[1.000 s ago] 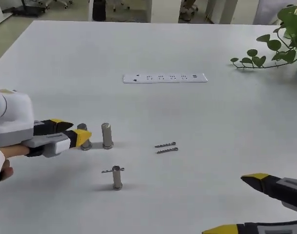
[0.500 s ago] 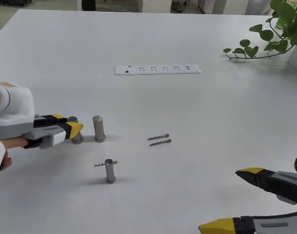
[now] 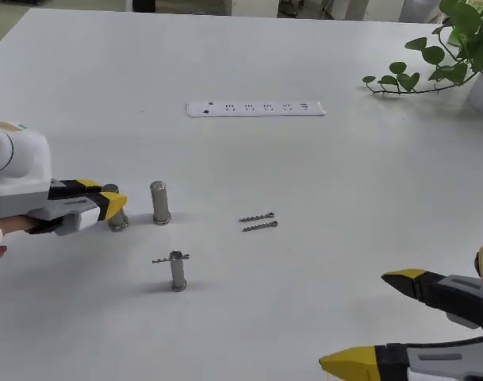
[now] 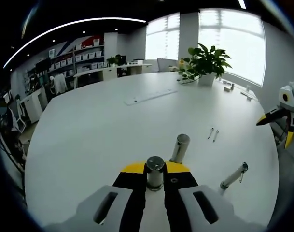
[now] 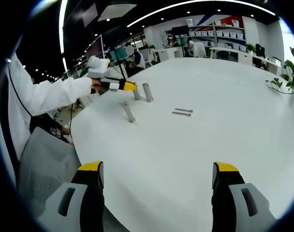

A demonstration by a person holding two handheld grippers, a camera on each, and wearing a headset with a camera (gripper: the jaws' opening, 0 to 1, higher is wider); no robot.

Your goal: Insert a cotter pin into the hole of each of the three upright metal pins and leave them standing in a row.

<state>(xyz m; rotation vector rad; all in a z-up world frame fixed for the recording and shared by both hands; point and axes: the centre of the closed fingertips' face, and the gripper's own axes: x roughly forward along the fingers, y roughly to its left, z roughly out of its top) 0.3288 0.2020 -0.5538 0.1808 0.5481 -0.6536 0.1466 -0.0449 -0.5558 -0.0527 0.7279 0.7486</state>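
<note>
- Movement over the last second is slight: the left gripper has drawn a touch towards the person's side. The leftmost pin seems to have come with it, since its gap to the middle pin looks a little wider than before. The headset has shifted too, so I wouldn't swear to it.
- Seen from the left gripper view, the left gripper has its jaws pressed against both sides of the leftmost pin, which stands upright between them. I take that as a firm hold.
- The right gripper has stayed low at the near edge of the table, jaws spread wide with nothing between them.
- For the task, I'd judge this as steadying the second job: one pin held, and the free claw yet to fetch a cotter.
- The front pin is already done, with a cotter pin crossing its head.
- The leftmost and middle pins are plain grey steel cylinders on small flared feet, with nothing through them yet.
- Two loose cotter pins lie side by side, well to the right of the uprights.
</note>
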